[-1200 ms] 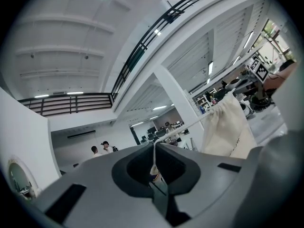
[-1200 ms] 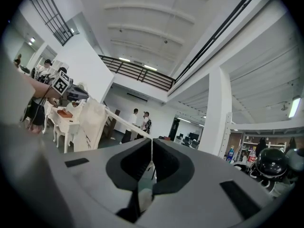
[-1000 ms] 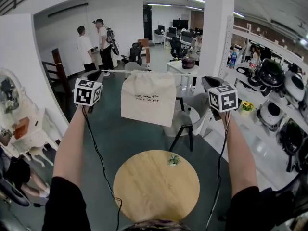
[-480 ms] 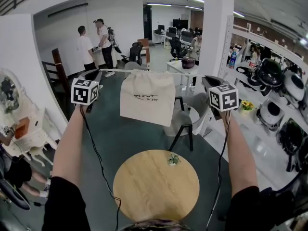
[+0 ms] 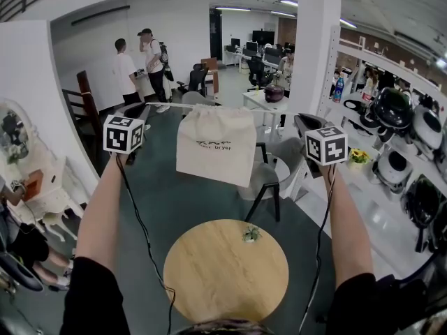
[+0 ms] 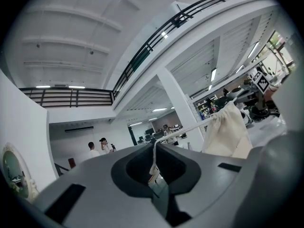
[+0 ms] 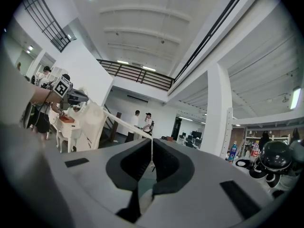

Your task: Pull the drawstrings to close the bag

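Jaws of the left gripper (image 6: pixel 154 150) are pressed together on a white drawstring (image 6: pixel 183 128). The cord rises out of the slot between them and runs off to the right, to the gathered top of a cream cloth bag (image 6: pixel 229 133). The right gripper (image 7: pixel 152 152) is clamped the same way on the opposite end of the cord (image 7: pixel 124 122), which leads away left to that bag (image 7: pixel 92 122).

In the head view, the left gripper (image 5: pixel 144 107) and the right gripper (image 5: pixel 300 119) are held out level at arm's length. The bag (image 5: pixel 216 149) hangs in the air between them, touching nothing. It is above the far side of a round wooden table (image 5: pixel 209 285) that carries a small potted plant (image 5: pixel 251 234).

The drawstring runs side to side in one line, from one pair of jaws through the bag's mouth to the other. The bag therefore lies to the right of the left gripper and to the left of the right one. It is roughly midway, perhaps slightly nearer the left. Any further closing would, I judge, mean drawing the two grippers apart along that line. The mouth already looks puckered and narrower than the body below it, so little seems left to do.

Black print sits on the bag's front. Its last word reads like "dryer"; the rest is too small to read.
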The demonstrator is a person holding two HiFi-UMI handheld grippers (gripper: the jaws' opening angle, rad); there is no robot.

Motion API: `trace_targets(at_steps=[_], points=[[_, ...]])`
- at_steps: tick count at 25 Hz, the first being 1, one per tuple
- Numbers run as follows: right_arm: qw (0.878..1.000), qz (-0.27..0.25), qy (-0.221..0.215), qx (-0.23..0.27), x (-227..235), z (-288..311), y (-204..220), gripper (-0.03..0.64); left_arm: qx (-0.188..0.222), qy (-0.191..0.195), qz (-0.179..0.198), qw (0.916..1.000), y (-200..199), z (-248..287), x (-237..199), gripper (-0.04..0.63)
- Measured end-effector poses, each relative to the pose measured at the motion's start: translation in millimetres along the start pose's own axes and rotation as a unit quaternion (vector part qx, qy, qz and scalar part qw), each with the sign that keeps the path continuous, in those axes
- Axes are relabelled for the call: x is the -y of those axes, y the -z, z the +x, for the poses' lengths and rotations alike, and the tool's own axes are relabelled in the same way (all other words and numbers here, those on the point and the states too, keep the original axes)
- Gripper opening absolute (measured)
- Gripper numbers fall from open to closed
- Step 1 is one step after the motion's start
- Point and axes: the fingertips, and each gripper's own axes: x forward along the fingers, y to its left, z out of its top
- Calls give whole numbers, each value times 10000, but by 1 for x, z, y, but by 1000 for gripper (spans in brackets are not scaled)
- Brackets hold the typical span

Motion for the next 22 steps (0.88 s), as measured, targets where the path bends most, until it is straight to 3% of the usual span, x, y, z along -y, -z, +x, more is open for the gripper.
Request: trace_targets(at_steps=[22], points=[[9999,19,-15,140,-1,-1,-5,5,-1,-30,-59,10000,0,2,-2,31]])
